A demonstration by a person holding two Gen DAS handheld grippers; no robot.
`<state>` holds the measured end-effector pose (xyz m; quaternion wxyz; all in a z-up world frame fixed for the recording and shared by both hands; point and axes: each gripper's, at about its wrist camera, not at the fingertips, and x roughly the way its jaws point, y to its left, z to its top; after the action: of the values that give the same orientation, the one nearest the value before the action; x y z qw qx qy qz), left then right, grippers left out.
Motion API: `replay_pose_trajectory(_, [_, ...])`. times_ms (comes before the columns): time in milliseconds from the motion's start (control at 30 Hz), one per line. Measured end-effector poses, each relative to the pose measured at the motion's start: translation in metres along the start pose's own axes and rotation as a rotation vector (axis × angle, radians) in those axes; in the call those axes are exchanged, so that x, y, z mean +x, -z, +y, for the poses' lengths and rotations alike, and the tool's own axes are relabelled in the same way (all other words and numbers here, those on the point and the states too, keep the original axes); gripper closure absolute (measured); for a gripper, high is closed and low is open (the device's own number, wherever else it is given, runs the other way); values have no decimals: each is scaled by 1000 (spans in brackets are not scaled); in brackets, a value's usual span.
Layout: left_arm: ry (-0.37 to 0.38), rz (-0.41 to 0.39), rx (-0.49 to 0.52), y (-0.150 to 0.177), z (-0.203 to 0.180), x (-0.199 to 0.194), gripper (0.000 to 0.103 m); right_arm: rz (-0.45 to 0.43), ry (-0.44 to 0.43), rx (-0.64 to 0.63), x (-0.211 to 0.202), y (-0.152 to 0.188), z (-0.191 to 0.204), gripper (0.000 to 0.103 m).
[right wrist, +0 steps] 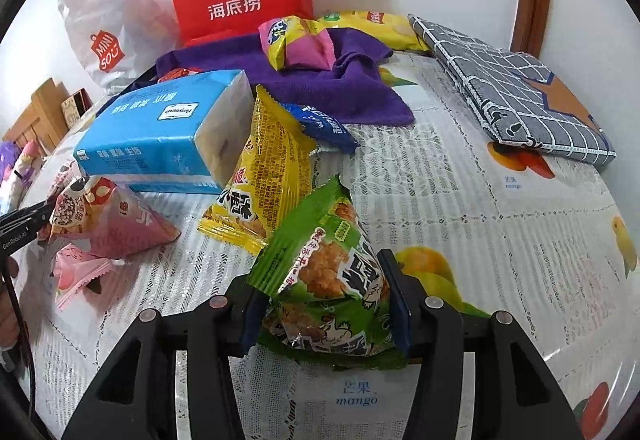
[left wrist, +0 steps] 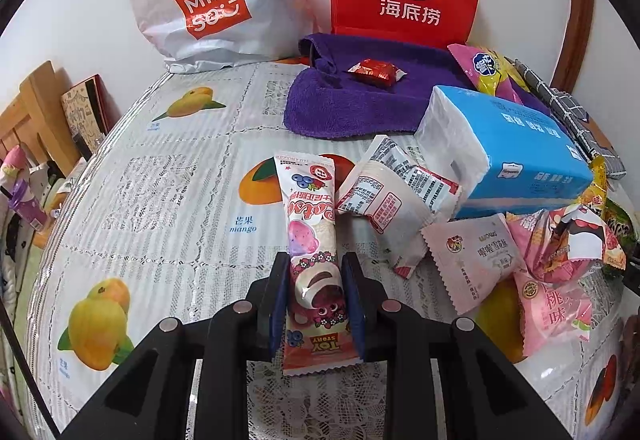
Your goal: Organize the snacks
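Left wrist view: the left gripper [left wrist: 316, 300] is clenched on a long pink snack bar [left wrist: 310, 240], light and crushable, mid-table [left wrist: 160, 176]. Right wrist view: the right gripper [right wrist: 326, 310] flanks a puffy green snack bag [right wrist: 332, 280] near the front edge; whether its pads press I cannot tell. Grip its sealed ends.

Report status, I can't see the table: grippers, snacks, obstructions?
Left gripper shut on pink Toy Story bar. Right gripper around green snack pack. Tissue box amid loose snacks.
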<state>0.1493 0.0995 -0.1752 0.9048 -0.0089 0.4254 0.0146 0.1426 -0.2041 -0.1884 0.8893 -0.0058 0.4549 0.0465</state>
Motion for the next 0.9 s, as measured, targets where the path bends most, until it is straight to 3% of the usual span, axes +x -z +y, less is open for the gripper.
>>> replay_pose_trajectory(233, [43, 2, -1, 0, 0, 0, 69, 1, 2, -2, 0, 0, 0, 50])
replay_pose_trajectory(600, [23, 2, 16, 0, -3, 0, 68, 6, 16, -23, 1, -1, 3, 50])
replay_pose_trajectory(667, [24, -2, 12, 0, -3, -1, 76, 6, 13, -22, 1, -1, 2, 50])
replay_pose_trajectory(900, [45, -5, 0, 1, 2, -4, 80, -18, 4, -12, -6, 0, 0, 53])
